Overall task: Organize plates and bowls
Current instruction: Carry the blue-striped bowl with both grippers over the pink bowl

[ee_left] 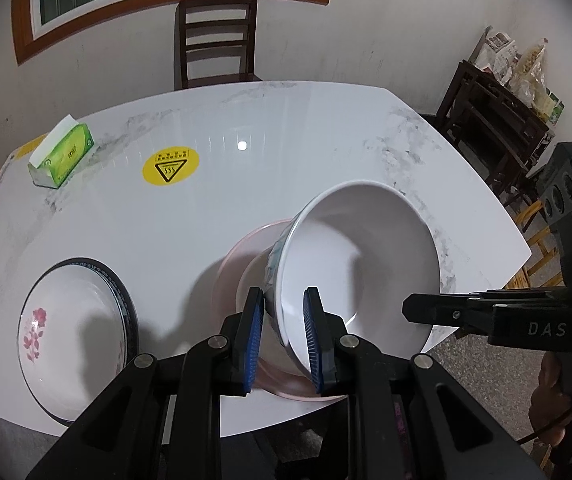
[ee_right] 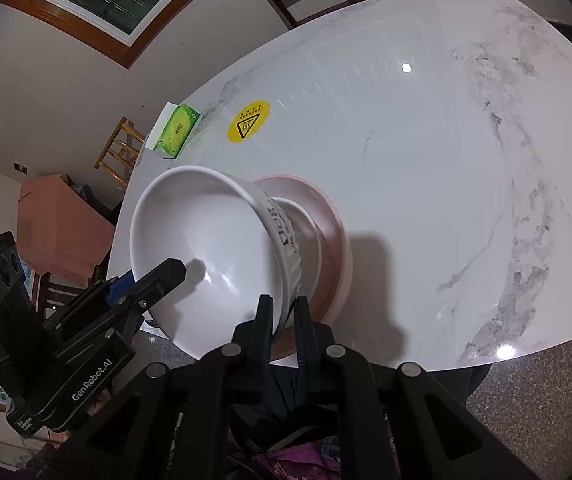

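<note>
White bowl (ee_left: 360,256) pinched at rim by left gripper (ee_left: 283,338) and right gripper (ee_right: 283,330) (both jaws narrow), above pink plate (ee_left: 241,256); recommended: lower level, centred.

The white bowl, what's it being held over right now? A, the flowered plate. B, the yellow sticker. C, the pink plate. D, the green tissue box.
C: both grippers, left and right, clamp the rim of the white bowl, which sits tilted over the pink plate.
</note>
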